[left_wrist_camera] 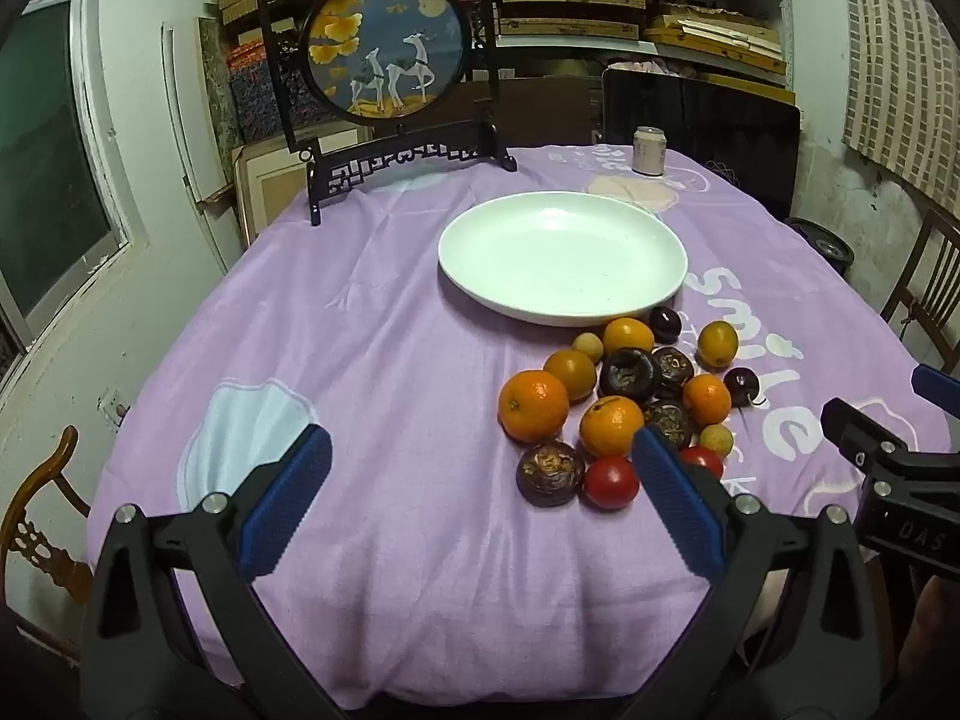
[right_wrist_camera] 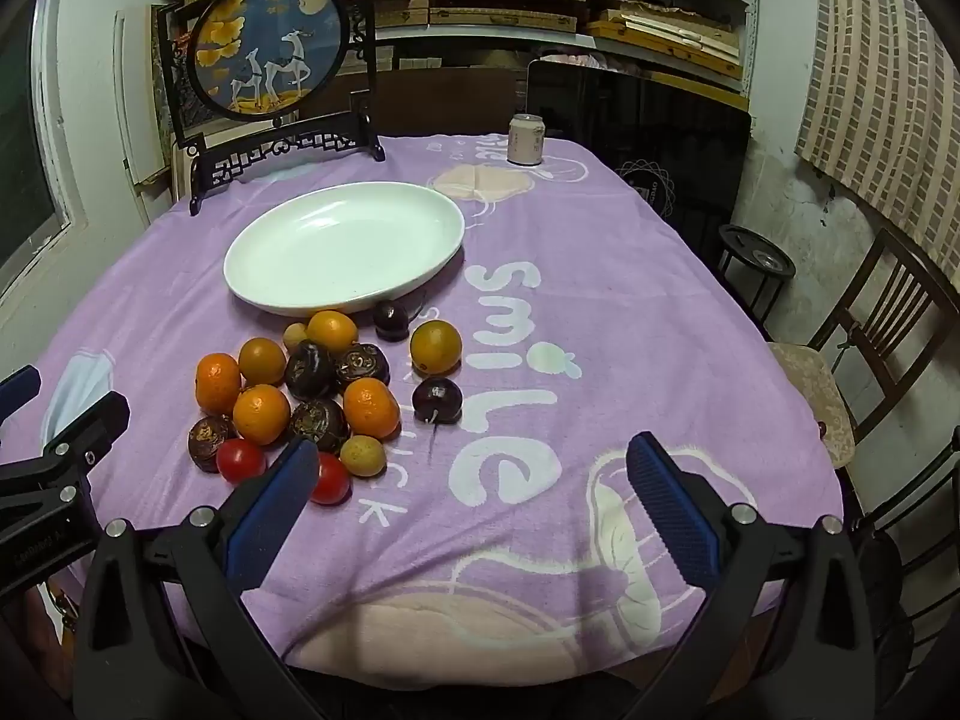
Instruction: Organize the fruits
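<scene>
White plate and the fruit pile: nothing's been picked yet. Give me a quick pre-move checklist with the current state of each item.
1. White plate has nothing on it: ok.
2. Left gripper open, nothing between the fingers: ok.
3. Right gripper open, nothing between the fingers: ok.
4. Fruit pile on the purple tablecloth, in front of the plate, none on it: ok.
5. Red tomatoes at the near edge of the pile, nothing on top of them: ok.
6. Can stands behind the plate, apart from the fruit: ok.
</scene>
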Motion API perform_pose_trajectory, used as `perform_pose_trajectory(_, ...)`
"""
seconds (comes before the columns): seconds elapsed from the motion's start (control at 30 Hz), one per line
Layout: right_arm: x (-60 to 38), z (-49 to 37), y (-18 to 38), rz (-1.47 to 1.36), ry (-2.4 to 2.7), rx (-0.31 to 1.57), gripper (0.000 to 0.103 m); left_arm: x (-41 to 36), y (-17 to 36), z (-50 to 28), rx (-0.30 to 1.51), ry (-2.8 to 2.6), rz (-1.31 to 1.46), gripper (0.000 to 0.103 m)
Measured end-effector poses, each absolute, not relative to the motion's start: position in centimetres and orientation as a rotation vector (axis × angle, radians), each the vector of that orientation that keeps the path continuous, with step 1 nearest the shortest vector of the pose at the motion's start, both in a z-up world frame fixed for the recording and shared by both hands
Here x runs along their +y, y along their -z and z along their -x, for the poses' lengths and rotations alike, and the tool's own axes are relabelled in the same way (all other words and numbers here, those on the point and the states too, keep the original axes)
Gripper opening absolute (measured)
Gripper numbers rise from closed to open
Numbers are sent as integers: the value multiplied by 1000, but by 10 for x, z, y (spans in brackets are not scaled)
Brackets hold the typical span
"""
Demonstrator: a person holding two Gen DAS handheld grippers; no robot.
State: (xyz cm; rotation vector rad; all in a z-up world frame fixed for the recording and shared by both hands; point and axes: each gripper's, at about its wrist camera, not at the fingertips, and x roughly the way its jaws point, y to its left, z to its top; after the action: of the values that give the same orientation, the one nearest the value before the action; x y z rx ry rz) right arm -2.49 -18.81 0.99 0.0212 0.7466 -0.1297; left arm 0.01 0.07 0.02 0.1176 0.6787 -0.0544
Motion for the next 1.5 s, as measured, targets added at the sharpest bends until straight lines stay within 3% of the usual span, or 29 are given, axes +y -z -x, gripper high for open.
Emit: perform_pose_trajectory(1.5, -182, 23, -4, -20, 120, 755, 102, 4, 6, -2, 694, 54, -101, 101)
